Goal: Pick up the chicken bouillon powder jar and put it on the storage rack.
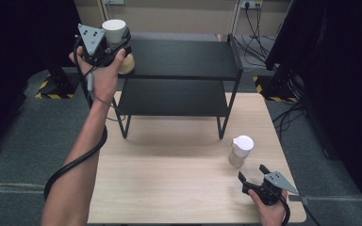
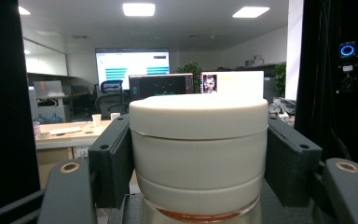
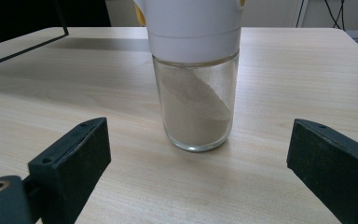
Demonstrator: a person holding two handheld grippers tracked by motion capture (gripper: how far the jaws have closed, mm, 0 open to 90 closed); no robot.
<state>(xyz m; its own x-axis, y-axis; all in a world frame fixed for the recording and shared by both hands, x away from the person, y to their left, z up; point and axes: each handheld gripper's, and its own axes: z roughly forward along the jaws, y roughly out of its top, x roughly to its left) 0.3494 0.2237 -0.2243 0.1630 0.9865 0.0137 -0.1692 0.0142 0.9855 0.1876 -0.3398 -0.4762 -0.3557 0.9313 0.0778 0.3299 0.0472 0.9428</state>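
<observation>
Gripping the white-capped jar (image 1: 115, 35) by its cap, my left gripper (image 1: 104, 47) holds it at the upper left of the high view, at the left end of the black shelf's (image 1: 184, 59) top tier. In the left gripper view the cap (image 2: 198, 140) sits squarely between the two black jaws, both pads pressed flat against its sides; a band of glass with a reddish line shows just beneath it. I judge the cap is taken rather than the glass because it offers straight walls that the pads can seat on. Whether the jar's base rests on the tier or hangs just above it I cannot tell.

A second jar (image 1: 241, 150), white-capped and part full of pale powder, stands upright on the wooden table (image 1: 169, 188) at the lower right of the high view, in front of the shelf and apart from it. My right gripper (image 1: 255, 175) lies just below it in that frame, jaws spread wide and holding nothing. The right gripper view shows this jar (image 3: 195, 107) centred between the open jaws but farther off, untouched: a stance that looks ready for an advance onto it.
</observation>
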